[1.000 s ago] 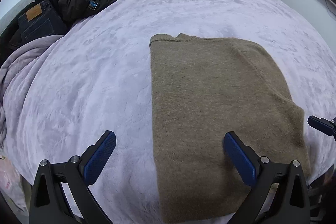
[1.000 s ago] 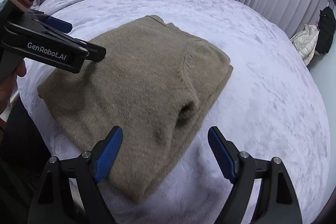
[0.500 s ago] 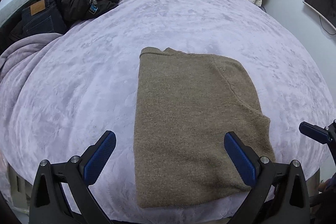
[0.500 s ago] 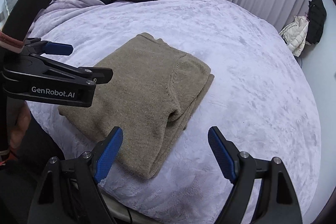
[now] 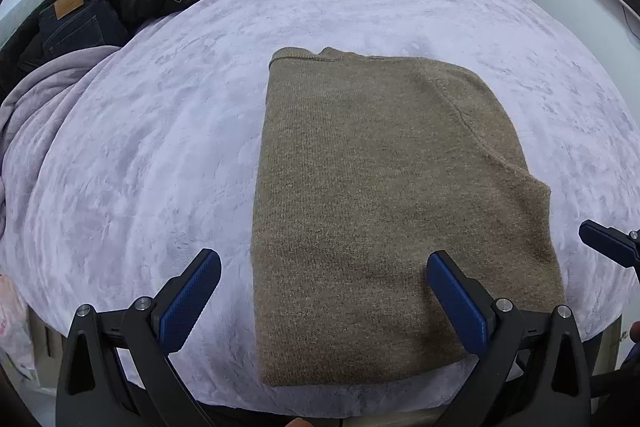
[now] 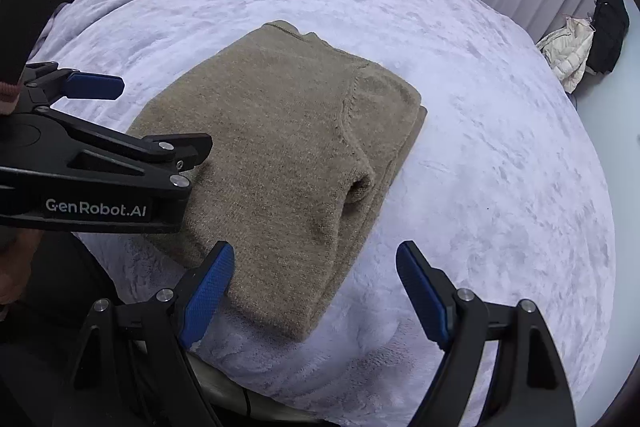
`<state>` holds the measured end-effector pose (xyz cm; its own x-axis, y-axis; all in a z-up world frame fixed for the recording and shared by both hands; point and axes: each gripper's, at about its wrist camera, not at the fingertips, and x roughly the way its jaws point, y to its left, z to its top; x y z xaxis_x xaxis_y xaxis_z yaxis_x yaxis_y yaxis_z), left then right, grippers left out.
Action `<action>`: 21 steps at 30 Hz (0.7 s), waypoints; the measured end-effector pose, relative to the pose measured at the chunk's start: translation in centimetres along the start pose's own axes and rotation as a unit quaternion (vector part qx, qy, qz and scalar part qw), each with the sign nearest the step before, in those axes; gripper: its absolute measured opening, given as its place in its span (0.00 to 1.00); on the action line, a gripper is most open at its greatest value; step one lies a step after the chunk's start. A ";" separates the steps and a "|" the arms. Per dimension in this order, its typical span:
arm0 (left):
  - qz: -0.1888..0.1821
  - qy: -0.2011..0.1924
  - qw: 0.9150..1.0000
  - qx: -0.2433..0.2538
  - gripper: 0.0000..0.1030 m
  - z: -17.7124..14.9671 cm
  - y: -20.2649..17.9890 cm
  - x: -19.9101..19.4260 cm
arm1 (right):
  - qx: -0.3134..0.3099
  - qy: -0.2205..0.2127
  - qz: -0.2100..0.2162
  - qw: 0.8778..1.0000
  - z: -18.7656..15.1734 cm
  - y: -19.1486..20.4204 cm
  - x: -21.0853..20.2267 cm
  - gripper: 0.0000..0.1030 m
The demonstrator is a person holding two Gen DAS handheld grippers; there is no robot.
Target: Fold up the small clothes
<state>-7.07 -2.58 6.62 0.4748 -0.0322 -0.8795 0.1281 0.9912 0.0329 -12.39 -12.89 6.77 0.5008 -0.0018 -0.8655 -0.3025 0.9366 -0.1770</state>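
Sweater lies folded into a neat rectangle near the bed edge; folding looks finished. Left claw and right claw hover released, gripping nothing.

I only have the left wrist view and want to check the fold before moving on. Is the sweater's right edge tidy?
Observer: Not quite. The right wrist view shows the sweater stacked in layers along that edge, with a sleeve cuff gaping open on top.
Operator: I see only one fingertip of the right tool. Is it gripping anything?
Observer: No. The right tool is open over the sweater's near right corner, with nothing pinched between its pads.
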 end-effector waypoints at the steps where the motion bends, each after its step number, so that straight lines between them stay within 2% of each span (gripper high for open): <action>1: -0.003 0.003 1.000 -0.004 1.00 0.0 0.1 0.2 | -0.001 0.002 -0.002 1.000 0.0 0.0 0.1 0.83; 21: -0.014 0.006 1.000 -0.024 1.00 0.7 1.7 1.2 | 0.010 0.016 -0.011 1.000 0.6 -0.9 0.5 0.83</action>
<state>-5.69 -1.04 5.92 0.4615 -0.0579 -0.8853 0.0982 0.9951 -0.0139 -11.38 -13.56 6.79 0.4816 -0.0338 -0.8757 -0.2748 0.9431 -0.1875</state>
